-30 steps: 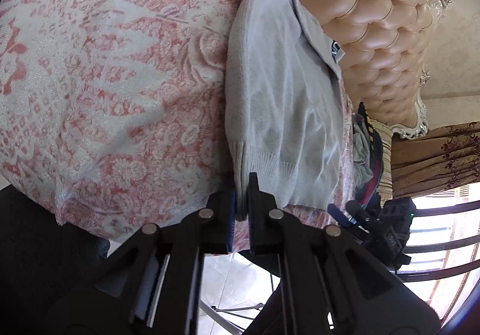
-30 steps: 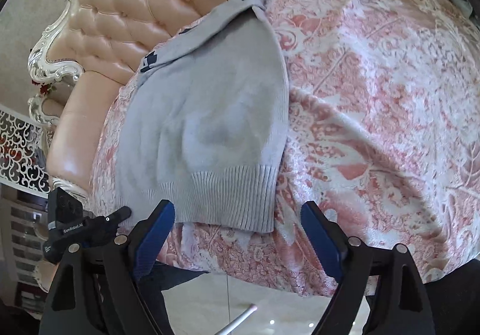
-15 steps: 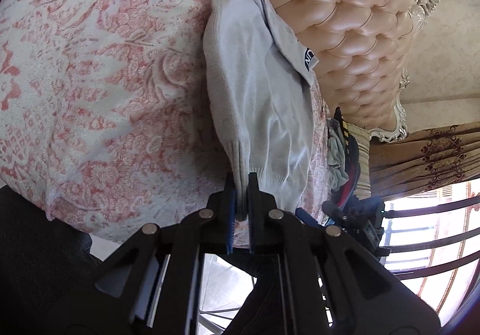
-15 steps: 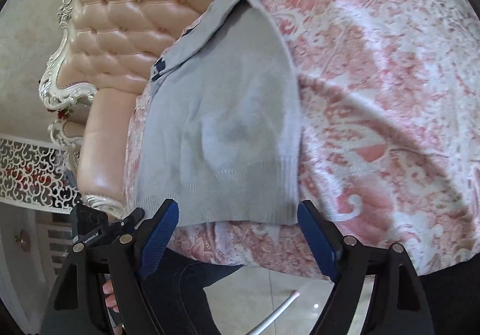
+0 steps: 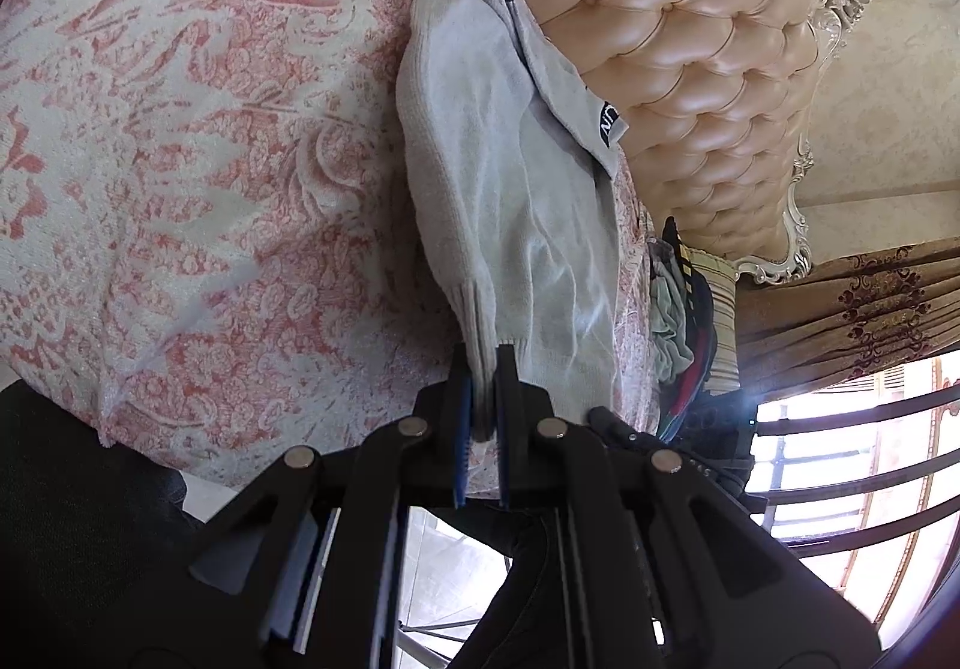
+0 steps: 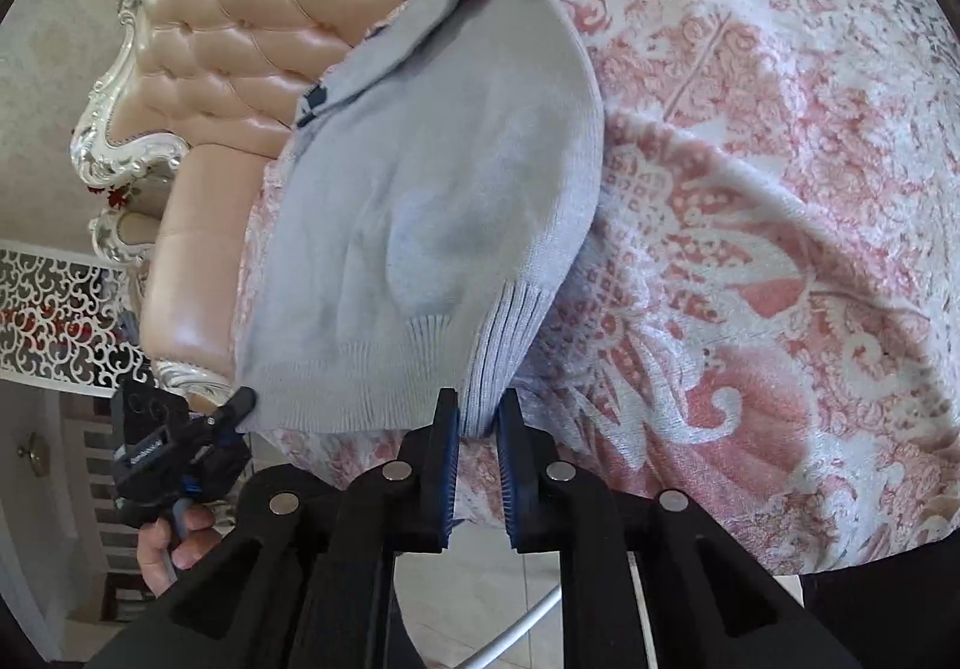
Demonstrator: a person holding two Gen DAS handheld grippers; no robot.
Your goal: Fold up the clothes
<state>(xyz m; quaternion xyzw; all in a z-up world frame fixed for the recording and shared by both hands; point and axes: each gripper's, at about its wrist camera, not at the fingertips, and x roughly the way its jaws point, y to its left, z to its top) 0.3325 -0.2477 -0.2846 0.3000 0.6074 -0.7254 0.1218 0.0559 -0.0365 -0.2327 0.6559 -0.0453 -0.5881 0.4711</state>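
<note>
Gripping the sweater (image 5: 516, 225) by its ribbed hem, we have both tongs at the bed's near edge. The left tongs (image 5: 480, 405) are pinched tight on 1 hem corner, and the right tongs (image 6: 479, 423) are closing on the other corner, with the knit bunched between the blue pads. The sweater lies flat on the bed (image 6: 750, 225), along the side by the headboard (image 6: 252, 9), its collar toward the far end. We hold the 2 corners, we judge, so the hem can be lifted evenly and carried up over the body toward the collar, halving the garment. A pile of other clothes (image 5: 678, 309) sits beyond the bed by the curtain (image 5: 852, 303). Uneven tension between the corners could skew the fold, so both grips need to hold alike.
</note>
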